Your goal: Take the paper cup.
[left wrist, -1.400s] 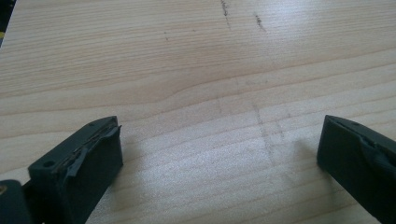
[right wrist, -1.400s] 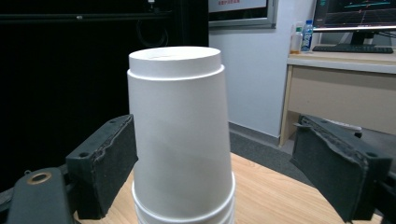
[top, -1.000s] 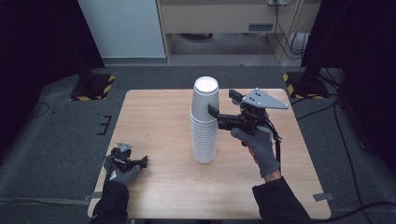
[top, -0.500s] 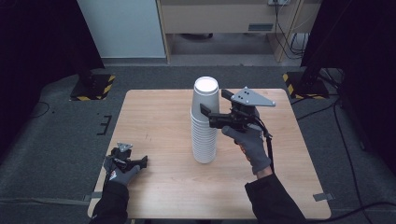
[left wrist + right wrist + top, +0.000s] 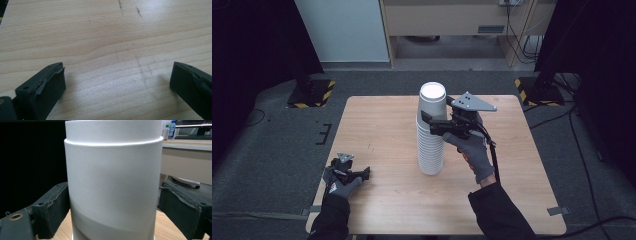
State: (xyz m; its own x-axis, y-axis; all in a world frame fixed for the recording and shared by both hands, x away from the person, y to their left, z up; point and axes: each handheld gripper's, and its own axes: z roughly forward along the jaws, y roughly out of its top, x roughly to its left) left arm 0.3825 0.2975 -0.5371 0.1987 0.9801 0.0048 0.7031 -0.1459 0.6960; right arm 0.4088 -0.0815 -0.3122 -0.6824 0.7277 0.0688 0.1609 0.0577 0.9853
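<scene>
From the high view I see a tall stack of white cups (image 5: pixel 431 131) upright at the table's (image 5: pixel 377 120) centre, its interior hidden from me. My right gripper (image 5: pixel 432 123) comes in from three o'clock, jaws either side of the upper cups; whether they touch is hard to make out. My left gripper (image 5: pixel 362 173) lies at seven o'clock near the table's edge.

In the left gripper view, my jaws are spread wide over bare wood, both cut off by the frame.

In the right gripper view, the stack (image 5: pixel 112 185) stands between my parted jaws, top and base cropped; the left jaw looks just against it, the right just clear.
</scene>
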